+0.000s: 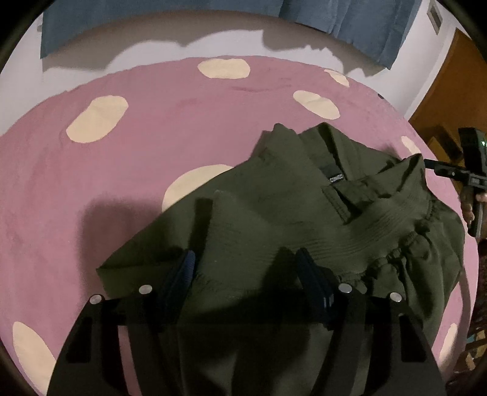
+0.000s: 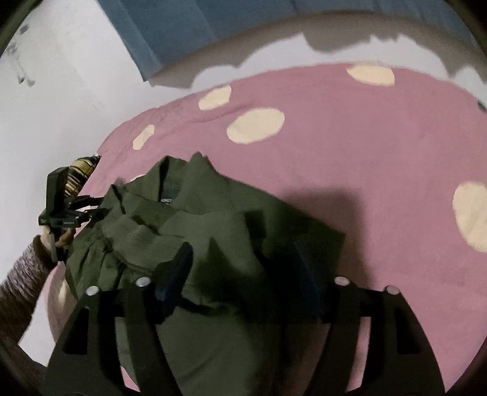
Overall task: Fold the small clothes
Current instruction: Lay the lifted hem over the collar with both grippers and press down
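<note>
A dark olive green garment (image 1: 274,213) with an elastic waistband and a black label lies crumpled on the pink spotted cover (image 1: 137,146). My left gripper (image 1: 246,262) is open just above its near part, jaws wide apart over the cloth. My right gripper (image 2: 240,259) is open too, over the garment (image 2: 213,219) near its right edge. Each gripper shows in the other's view: the right one (image 1: 450,170) at the far right edge beside the waistband, the left one (image 2: 88,210) at the far left, its tips at the cloth's edge.
The pink cover (image 2: 350,152) with cream spots spreads wide around the garment. Blue curtains (image 1: 350,21) hang on the white wall behind. A wooden door (image 1: 450,91) is at the right. A gold-striped object (image 2: 80,170) sits by the cover's left edge.
</note>
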`<state>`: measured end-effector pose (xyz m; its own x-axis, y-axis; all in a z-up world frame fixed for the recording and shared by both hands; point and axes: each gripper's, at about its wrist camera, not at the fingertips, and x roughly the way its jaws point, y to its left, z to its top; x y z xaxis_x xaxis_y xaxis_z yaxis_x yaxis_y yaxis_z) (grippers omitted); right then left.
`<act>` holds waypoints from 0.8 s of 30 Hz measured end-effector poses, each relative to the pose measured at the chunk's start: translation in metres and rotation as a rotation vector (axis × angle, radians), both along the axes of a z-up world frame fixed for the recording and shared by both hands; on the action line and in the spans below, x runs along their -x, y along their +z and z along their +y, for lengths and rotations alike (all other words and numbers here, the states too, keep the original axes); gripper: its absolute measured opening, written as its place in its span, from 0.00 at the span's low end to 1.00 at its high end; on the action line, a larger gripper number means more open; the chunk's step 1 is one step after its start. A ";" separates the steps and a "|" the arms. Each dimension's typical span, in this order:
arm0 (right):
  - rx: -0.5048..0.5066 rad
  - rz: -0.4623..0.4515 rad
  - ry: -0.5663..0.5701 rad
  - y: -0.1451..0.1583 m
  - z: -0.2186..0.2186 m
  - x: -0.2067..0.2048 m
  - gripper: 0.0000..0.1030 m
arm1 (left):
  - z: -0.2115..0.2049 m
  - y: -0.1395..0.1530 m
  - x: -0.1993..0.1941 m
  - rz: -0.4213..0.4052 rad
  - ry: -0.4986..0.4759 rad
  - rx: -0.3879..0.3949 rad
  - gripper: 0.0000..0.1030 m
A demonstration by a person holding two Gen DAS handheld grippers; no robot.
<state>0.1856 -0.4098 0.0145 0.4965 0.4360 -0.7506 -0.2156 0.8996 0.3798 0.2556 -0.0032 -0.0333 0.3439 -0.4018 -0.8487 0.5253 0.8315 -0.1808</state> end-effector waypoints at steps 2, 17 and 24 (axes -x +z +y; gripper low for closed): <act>0.019 0.021 0.014 -0.003 0.005 -0.006 0.70 | 0.000 0.000 -0.003 0.002 0.005 0.011 0.65; -0.154 -0.019 -0.063 0.003 0.007 -0.026 0.09 | 0.000 0.029 -0.008 -0.134 0.128 -0.032 0.13; -0.143 0.027 -0.170 -0.016 0.001 -0.055 0.08 | -0.014 0.012 -0.037 -0.109 0.235 -0.111 0.13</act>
<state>0.2410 -0.4092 -0.0014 0.5529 0.4501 -0.7013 -0.0532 0.8589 0.5093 0.2924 -0.0175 -0.0216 0.5086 -0.2066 -0.8359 0.3271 0.9444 -0.0344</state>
